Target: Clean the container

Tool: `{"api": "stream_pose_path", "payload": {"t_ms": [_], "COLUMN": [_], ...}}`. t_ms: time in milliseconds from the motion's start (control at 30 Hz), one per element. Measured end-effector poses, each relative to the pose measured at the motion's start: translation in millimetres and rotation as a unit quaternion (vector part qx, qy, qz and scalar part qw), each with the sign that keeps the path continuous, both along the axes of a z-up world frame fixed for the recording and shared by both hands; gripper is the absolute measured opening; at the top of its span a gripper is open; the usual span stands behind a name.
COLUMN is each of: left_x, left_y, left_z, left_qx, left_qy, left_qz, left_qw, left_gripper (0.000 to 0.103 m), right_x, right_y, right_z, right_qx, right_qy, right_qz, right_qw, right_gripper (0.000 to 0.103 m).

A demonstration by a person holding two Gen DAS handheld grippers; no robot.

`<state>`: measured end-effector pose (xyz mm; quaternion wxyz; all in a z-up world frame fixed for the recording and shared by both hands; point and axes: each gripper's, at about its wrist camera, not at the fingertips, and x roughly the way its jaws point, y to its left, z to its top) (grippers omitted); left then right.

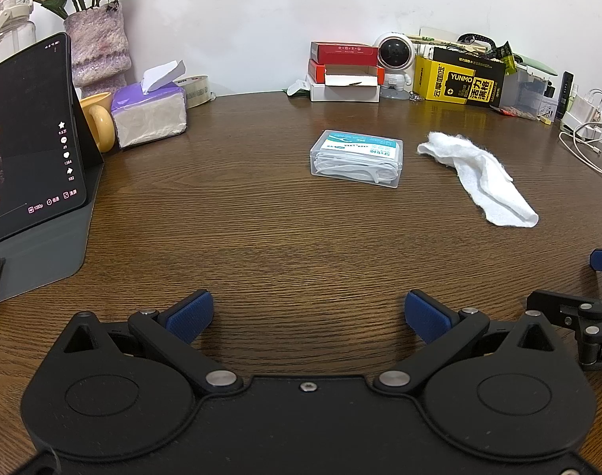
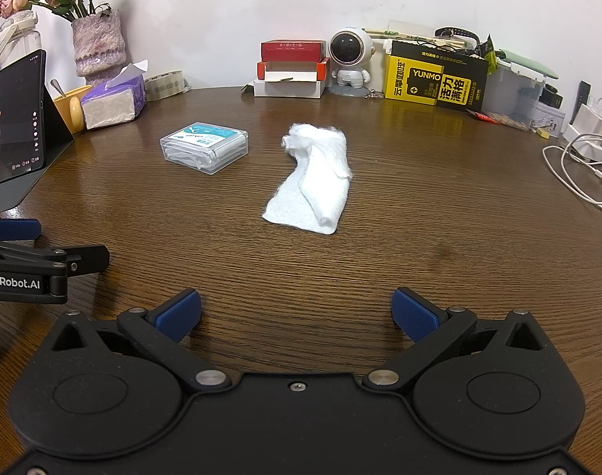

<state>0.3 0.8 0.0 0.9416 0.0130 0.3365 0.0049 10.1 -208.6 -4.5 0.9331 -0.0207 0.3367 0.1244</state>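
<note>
The clear plastic box (image 1: 356,157) lies flat on the brown wood-grain counter (image 1: 261,229), lid on, with a white and teal label on top and white contents showing through its walls. Everything else is placed from this box.

Just to the right of the box, apart from it, lies a crumpled white cloth (image 1: 479,176), stretched out toward the near edge of the counter. In the right wrist view the same cloth (image 2: 314,182) sits straight ahead and the box (image 2: 204,146) is off to its left.

Nearer the camera than the box, well apart from it, the left claw (image 1: 308,316) hangs over bare counter with its blue pads spread wide and nothing between them. The right claw (image 2: 297,312) is also spread wide and empty, nearer than the cloth and to the right of the box; part of it shows at the right edge of the left wrist view.

Behind the box, against the white wall, stands a stack of red and white cartons (image 1: 344,71), with a small white astronaut figure (image 1: 395,63) beside it and a yellow and black battery box (image 1: 457,79) further right. Far right of the box are white cables (image 1: 589,142).

To the left of the box sits a purple tissue pack (image 1: 150,116), with a yellow mug (image 1: 99,118) beside it and a roll of tape (image 1: 198,91) behind it. Further left stands a dark tablet (image 1: 27,134) on a grey stand, its screen lit. Behind the mug is a purple vase (image 1: 99,47) with dried flowers.
</note>
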Motion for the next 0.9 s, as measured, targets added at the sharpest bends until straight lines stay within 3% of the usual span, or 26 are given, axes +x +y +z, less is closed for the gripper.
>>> {"api": "stream_pose_path", "payload": {"t_ms": [900], "left_x": [-0.6], "left_y": [0.0], "left_z": [0.1], "left_qx": [-0.002], "left_qy": [0.000], "left_qz": [0.000], "left_qw": [1.0000], "left_gripper": [0.103], "right_x": [-2.1], "right_y": [0.9], "right_z": [0.1], "right_qx": [0.000], "right_qy": [0.001], "right_qz": [-0.008], "right_qw": [1.000], "right_gripper": [0.103]}}
